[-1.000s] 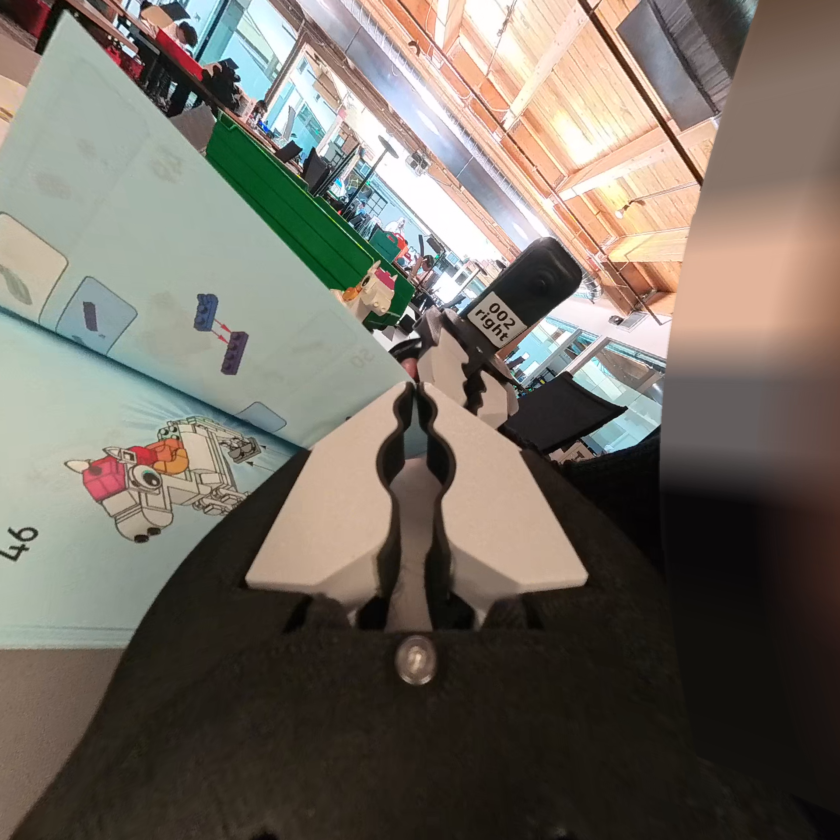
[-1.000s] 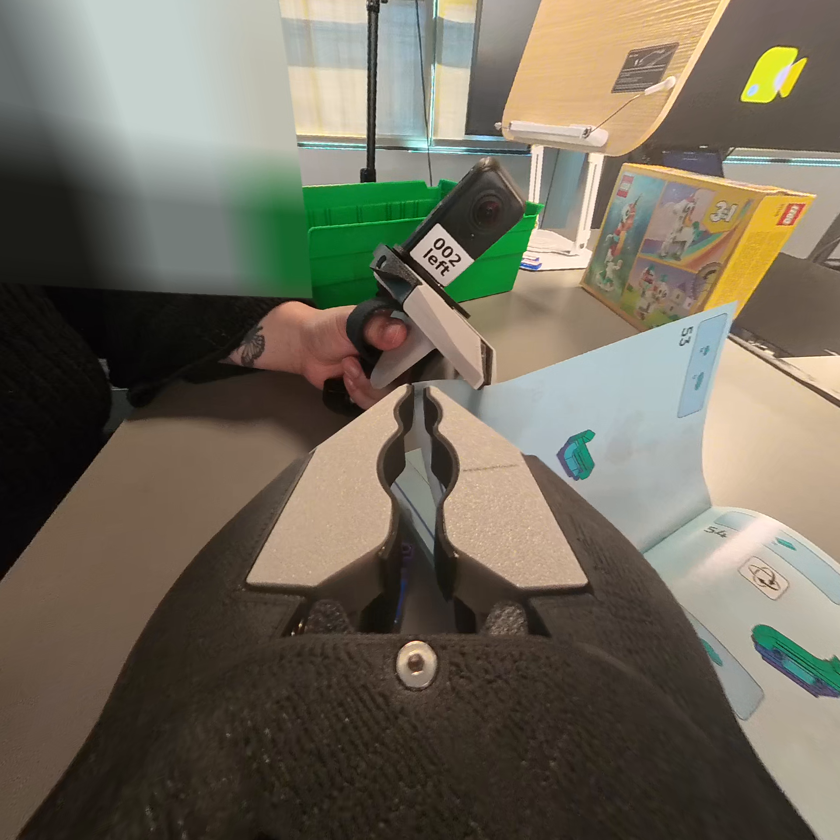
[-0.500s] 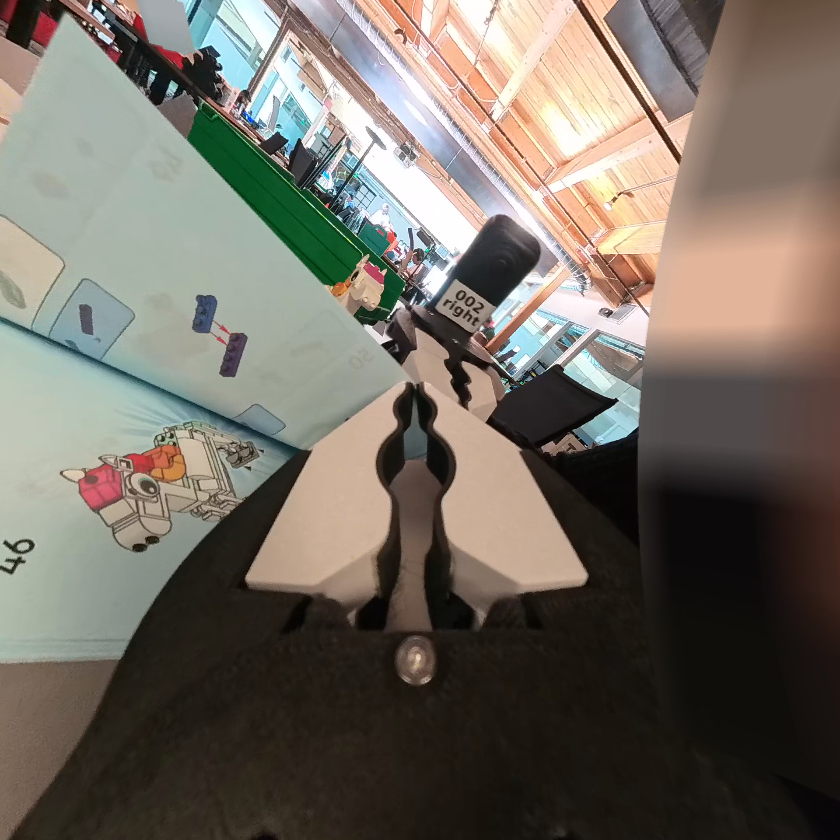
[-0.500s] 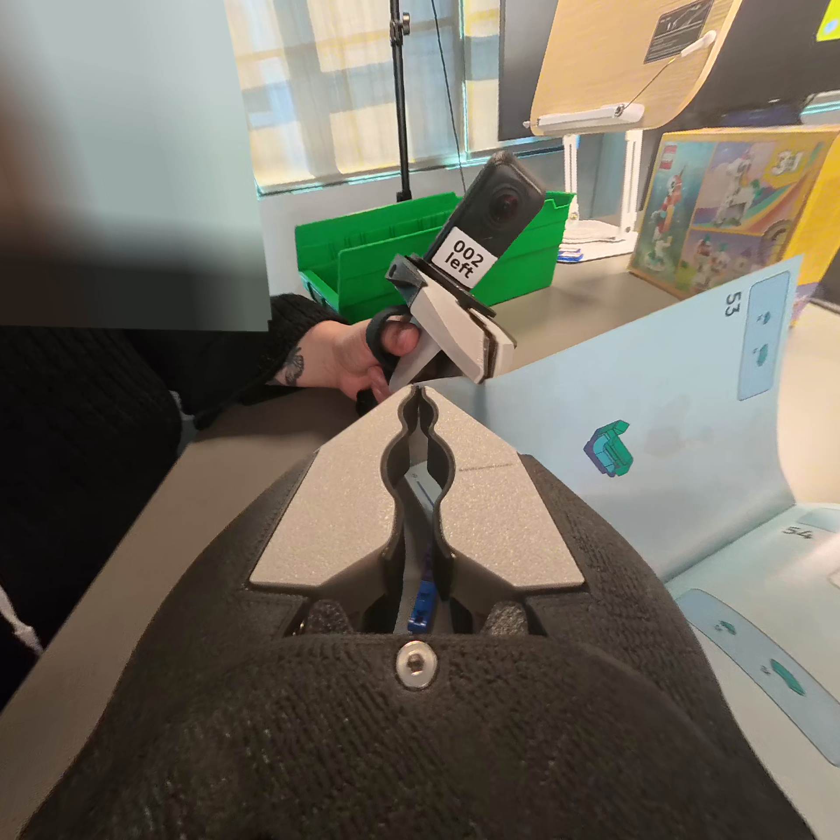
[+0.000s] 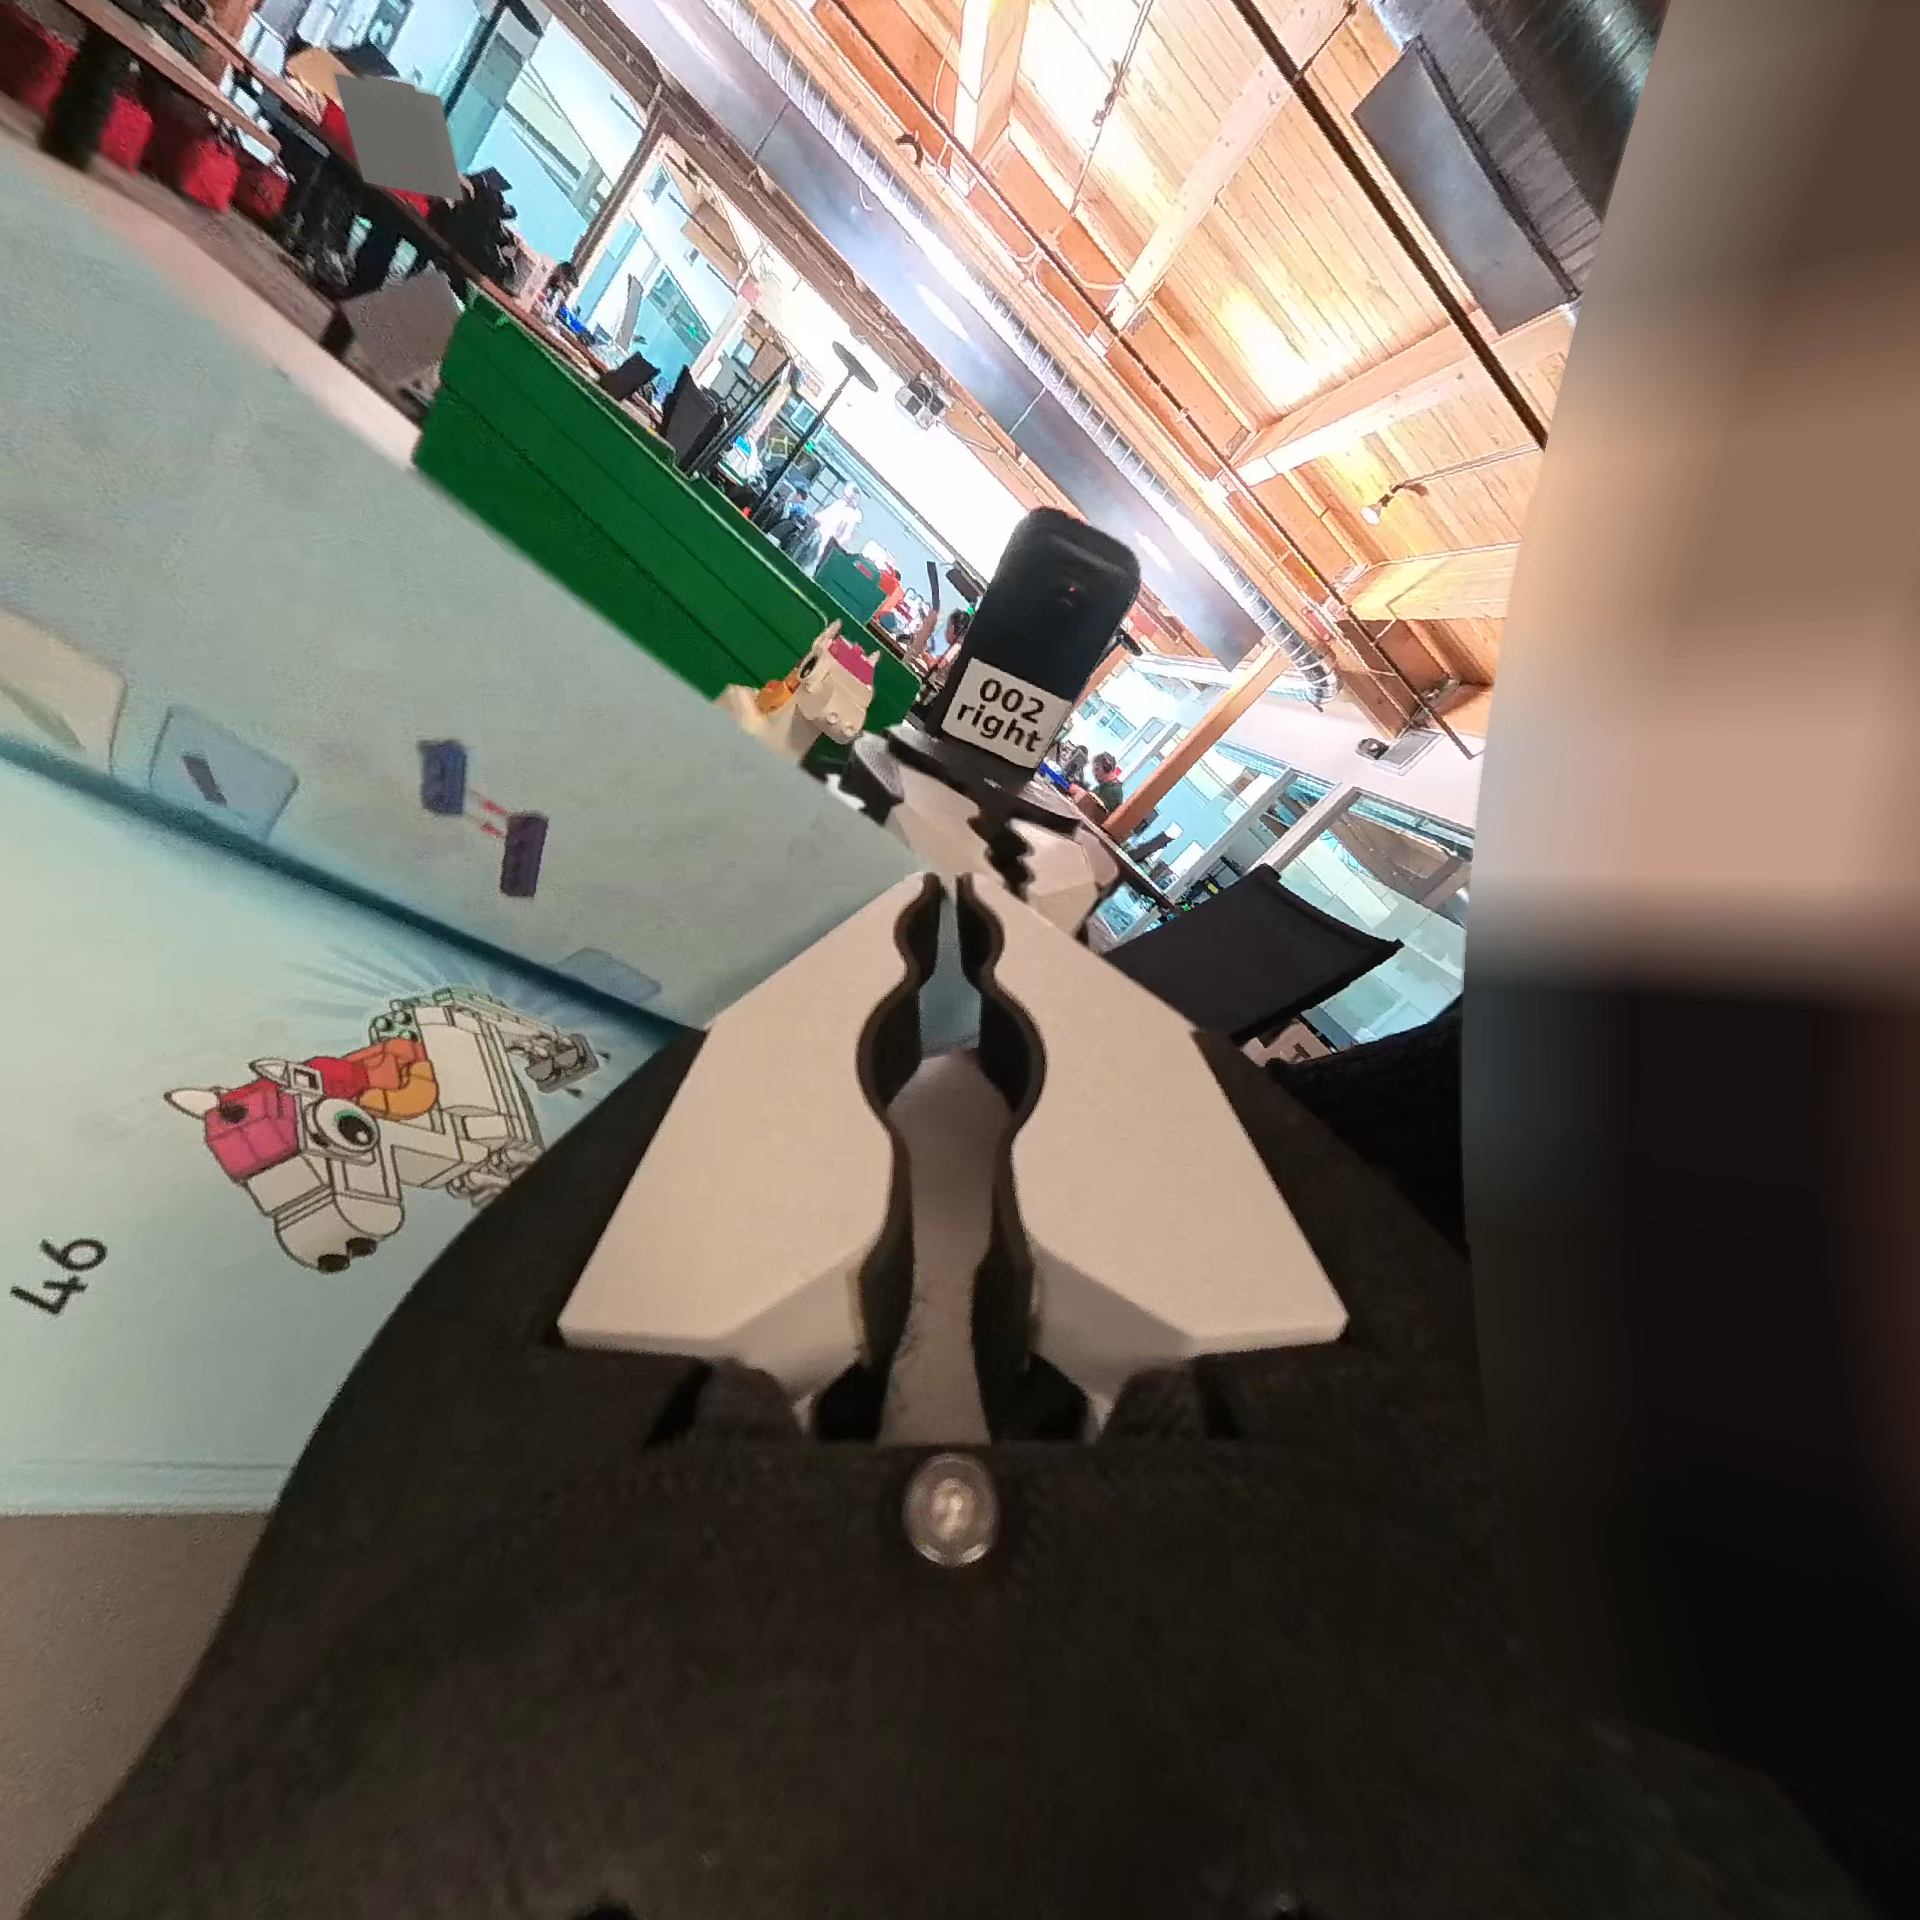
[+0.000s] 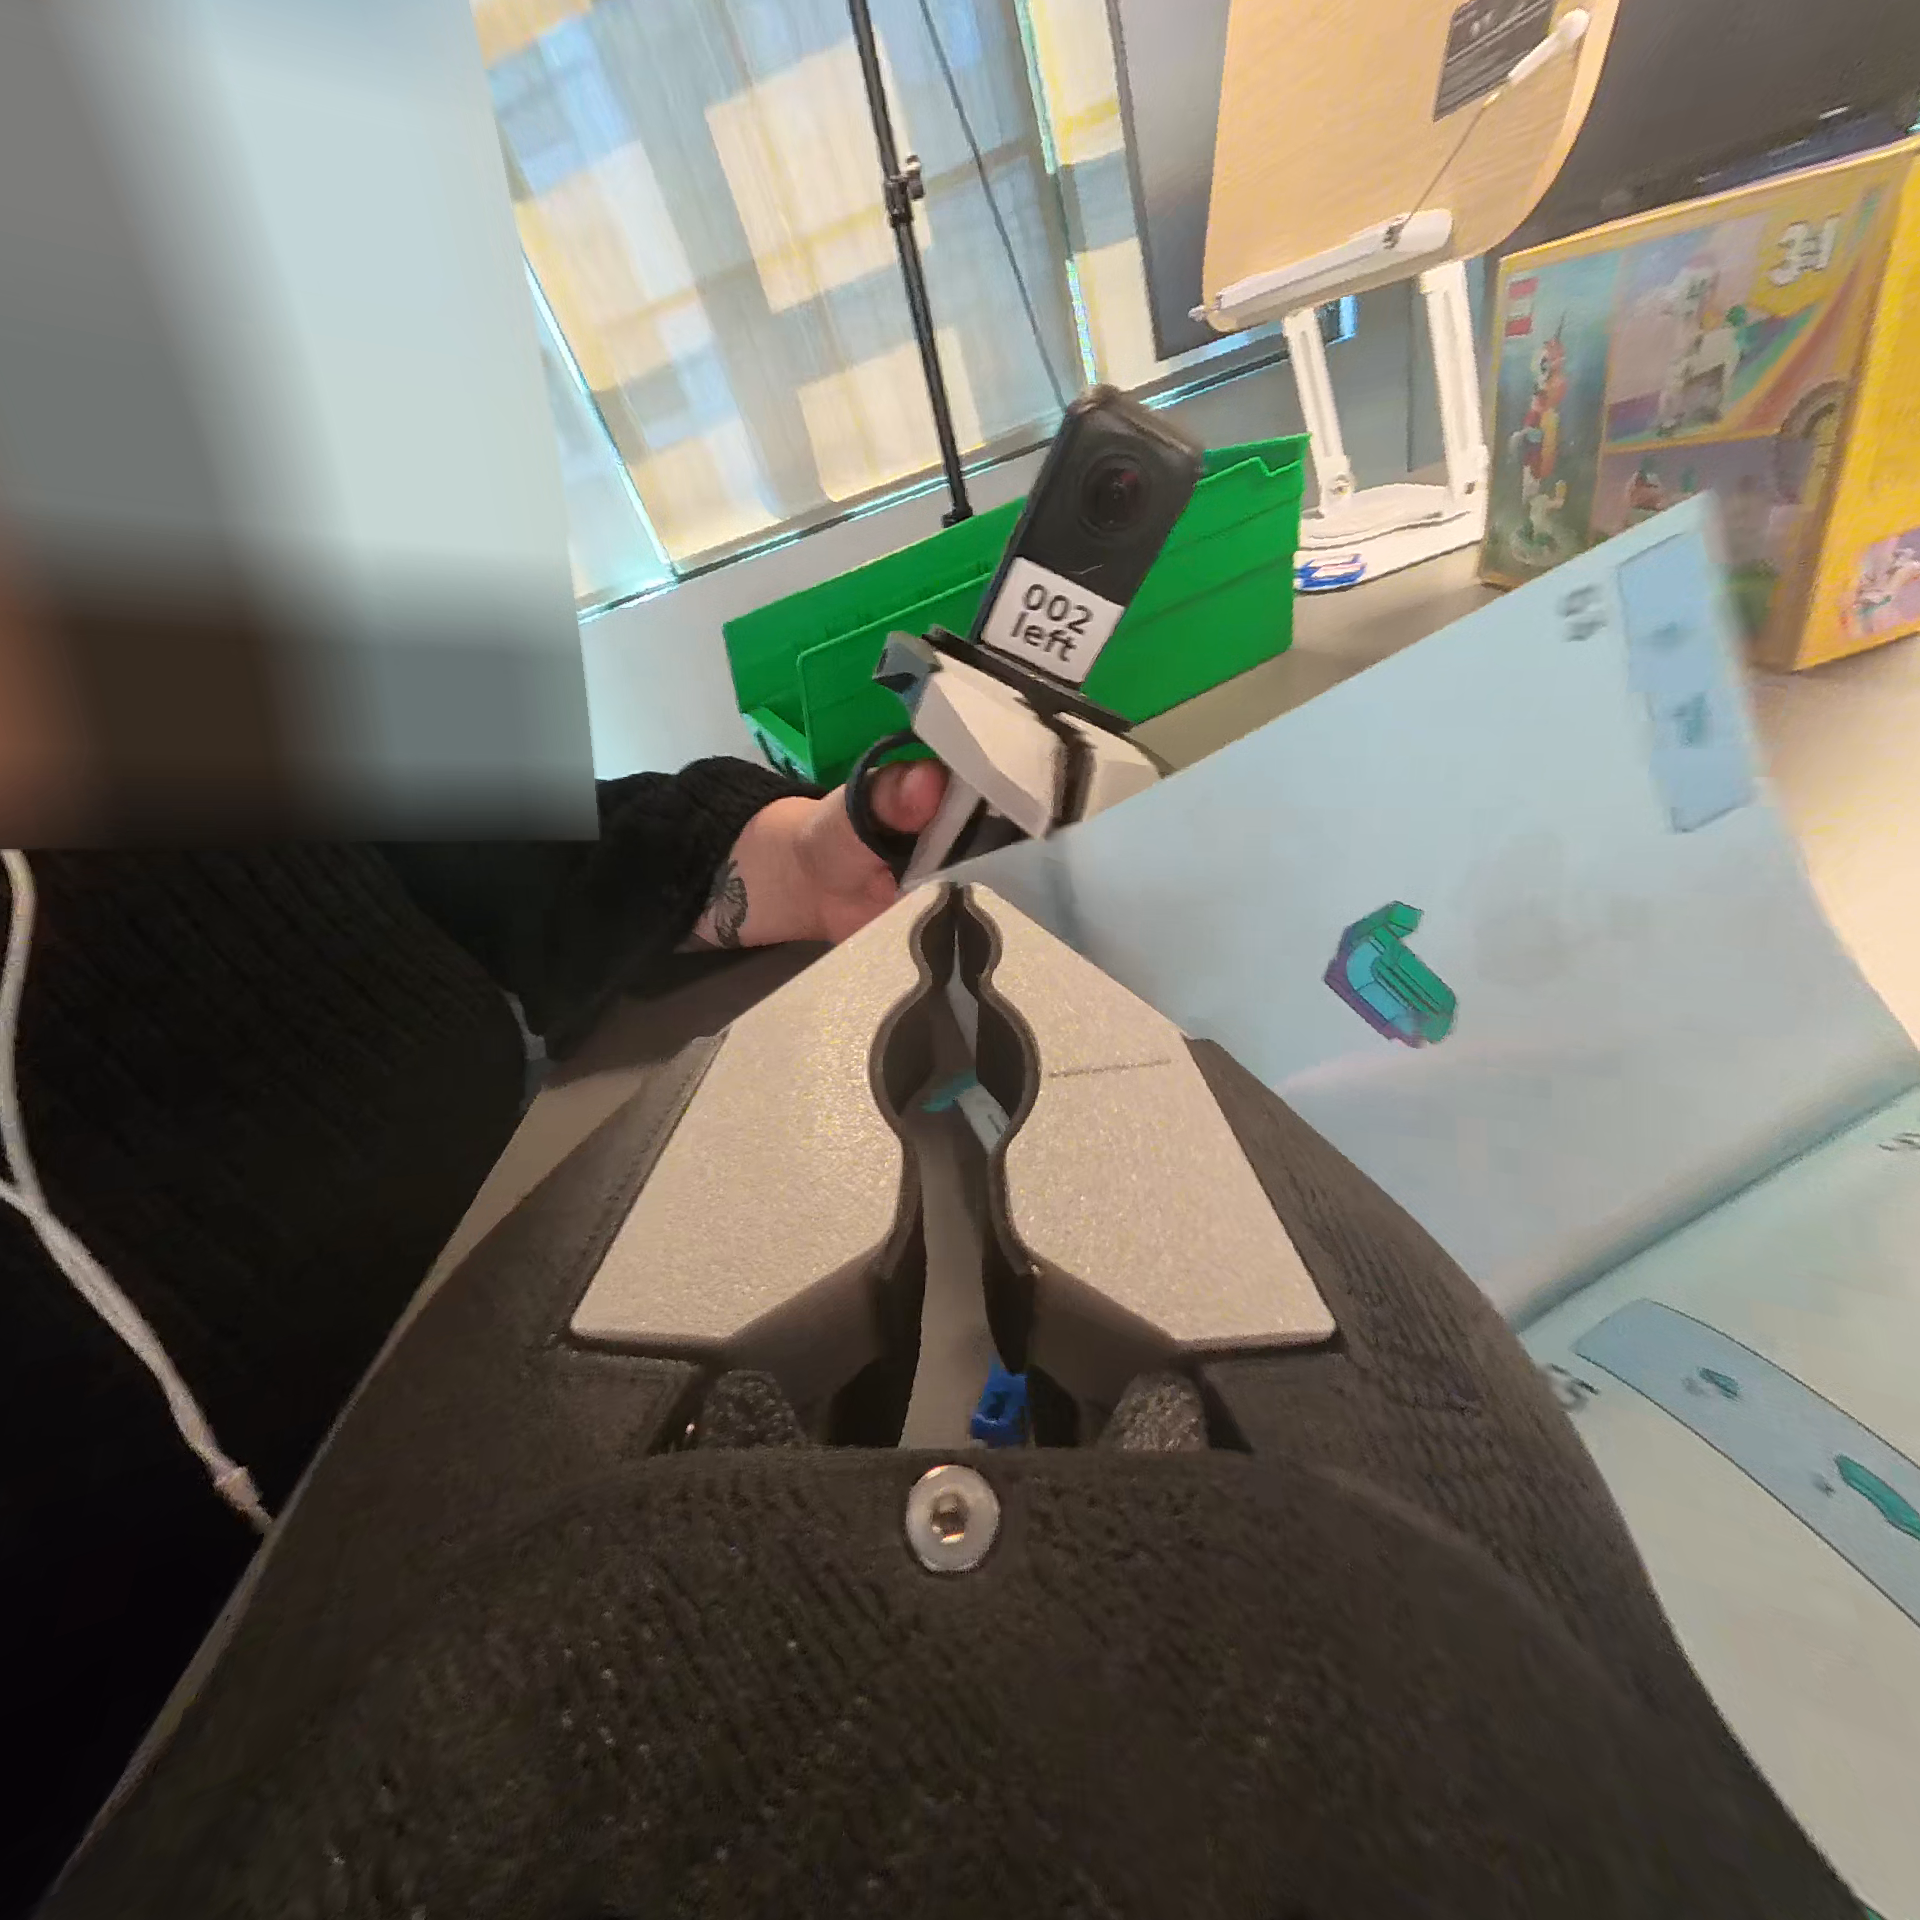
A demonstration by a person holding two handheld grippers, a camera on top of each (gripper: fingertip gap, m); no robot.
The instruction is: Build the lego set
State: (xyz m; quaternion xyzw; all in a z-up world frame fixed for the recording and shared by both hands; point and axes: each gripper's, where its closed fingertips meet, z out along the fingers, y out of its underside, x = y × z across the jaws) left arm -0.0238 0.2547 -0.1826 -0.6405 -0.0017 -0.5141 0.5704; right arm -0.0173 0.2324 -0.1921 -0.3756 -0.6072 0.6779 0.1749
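Grey tabletop (image 6: 665,1039), pale-blue paper instruction booklet (image 5: 260,1039) open on it.
Left gripper (image 5: 943,883) and right gripper (image 6: 954,896) both pinch one lifted page's (image 6: 1455,831) corner; grip point hidden.

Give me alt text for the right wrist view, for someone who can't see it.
The right gripper, fingers shut, pinches the corner of a lifted light-blue instruction page. Just beyond, a hand holds the left gripper at the page's edge. A green bin and a yellow set box stand on the table behind.
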